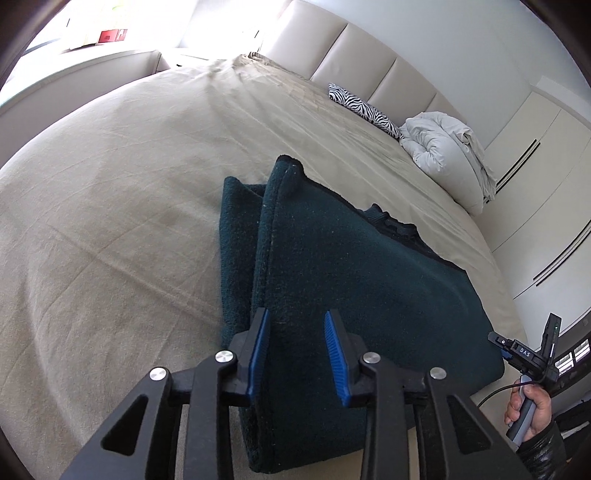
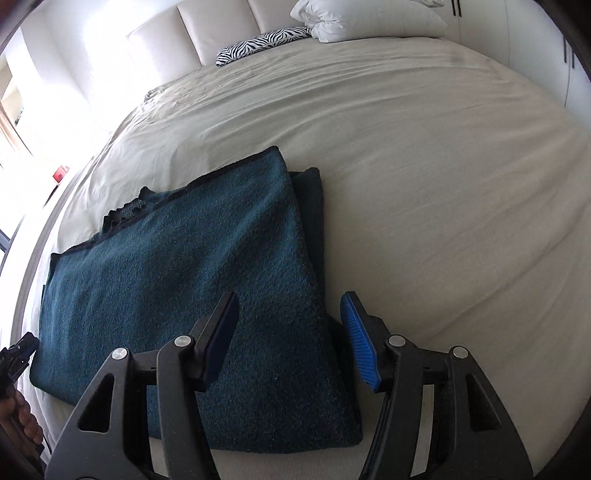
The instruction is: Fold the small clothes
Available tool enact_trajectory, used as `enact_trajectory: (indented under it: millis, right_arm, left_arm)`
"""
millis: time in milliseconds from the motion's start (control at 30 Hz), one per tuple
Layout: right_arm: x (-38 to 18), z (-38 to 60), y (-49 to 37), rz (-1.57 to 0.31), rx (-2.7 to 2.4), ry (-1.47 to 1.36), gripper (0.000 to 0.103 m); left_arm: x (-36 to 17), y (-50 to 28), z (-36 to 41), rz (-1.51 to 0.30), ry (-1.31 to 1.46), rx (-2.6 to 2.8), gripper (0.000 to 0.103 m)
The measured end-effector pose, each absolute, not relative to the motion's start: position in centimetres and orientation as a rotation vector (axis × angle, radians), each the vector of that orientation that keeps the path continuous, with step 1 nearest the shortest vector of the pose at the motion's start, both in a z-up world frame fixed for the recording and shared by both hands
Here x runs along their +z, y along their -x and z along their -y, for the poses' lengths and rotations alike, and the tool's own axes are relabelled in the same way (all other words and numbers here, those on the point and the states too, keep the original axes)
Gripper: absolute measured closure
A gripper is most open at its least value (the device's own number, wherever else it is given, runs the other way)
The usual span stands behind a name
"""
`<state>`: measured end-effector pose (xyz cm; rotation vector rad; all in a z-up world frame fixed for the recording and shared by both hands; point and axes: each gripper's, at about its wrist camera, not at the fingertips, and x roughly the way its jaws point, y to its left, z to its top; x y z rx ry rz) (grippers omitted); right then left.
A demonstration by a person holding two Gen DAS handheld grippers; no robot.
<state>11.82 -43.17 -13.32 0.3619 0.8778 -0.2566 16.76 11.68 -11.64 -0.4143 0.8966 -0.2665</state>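
We see the dark teal garment (image 2: 192,280) lying folded on the beige bed (image 2: 424,184) near its front edge, a lower layer peeking out along one side. Its near edge is hidden behind our tools. Our left tool (image 1: 297,354) hovers released above it, gripping nothing; our right tool (image 2: 291,339) is likewise spread wide. A zebra-print pillow (image 2: 258,42) and white duvet (image 2: 369,16) lie by the headboard.

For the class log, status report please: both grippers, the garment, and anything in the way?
Left gripper open, empty. Right gripper open, empty. Teal garment folded flat on the bed. Zebra pillow and white duvet far off, not obstructing.
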Motion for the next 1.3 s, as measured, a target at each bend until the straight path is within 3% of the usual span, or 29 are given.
enact_trajectory:
  millis: [100, 167, 367, 467, 600, 633, 700, 933, 1300]
  right_arm:
    - [-13.6, 43.1, -11.9, -0.894, -0.262, -0.347, 0.048]
    - [-13.6, 43.2, -11.7, -0.894, -0.266, -0.347, 0.050]
    - [-12.6, 43.4, -10.8, -0.860, -0.285, -0.373, 0.055]
    - [-12.5, 43.4, -10.3, -0.846, -0.283, -0.376, 0.055]
    - [-13.6, 43.4, -10.5, -0.888, -0.276, -0.352, 0.055]
    - [-13.6, 43.5, -10.4, -0.885, -0.278, -0.350, 0.058]
    - [-13.6, 43.7, -10.3, -0.885, -0.288, -0.350, 0.068]
    - [-13.0, 43.8, -8.9, -0.865, -0.324, -0.382, 0.089]
    - [-13.6, 43.5, -6.9, -0.871, -0.333, -0.412, 0.098]
  left_arm:
    - [-12.1, -16.8, -12.2, -0.906, 0.407, -0.241, 0.091]
    - [-12.3, -16.7, -12.4, -0.914, 0.388, -0.232, 0.095]
    - [-11.9, -16.5, -11.9, -0.921, 0.341, -0.223, 0.094]
    - [-11.7, -16.2, -11.6, -0.916, 0.334, -0.236, 0.085]
    - [-11.9, -16.1, -11.0, -0.925, 0.282, -0.225, 0.086]
    - [-12.0, -16.0, -10.9, -0.928, 0.269, -0.216, 0.094]
    - [-12.3, -16.0, -11.0, -0.935, 0.252, -0.202, 0.098]
    - [-12.7, -15.5, -11.3, -0.938, 0.239, -0.198, 0.098]
    - [-13.2, -14.8, -11.5, -0.949, 0.244, -0.210, 0.099]
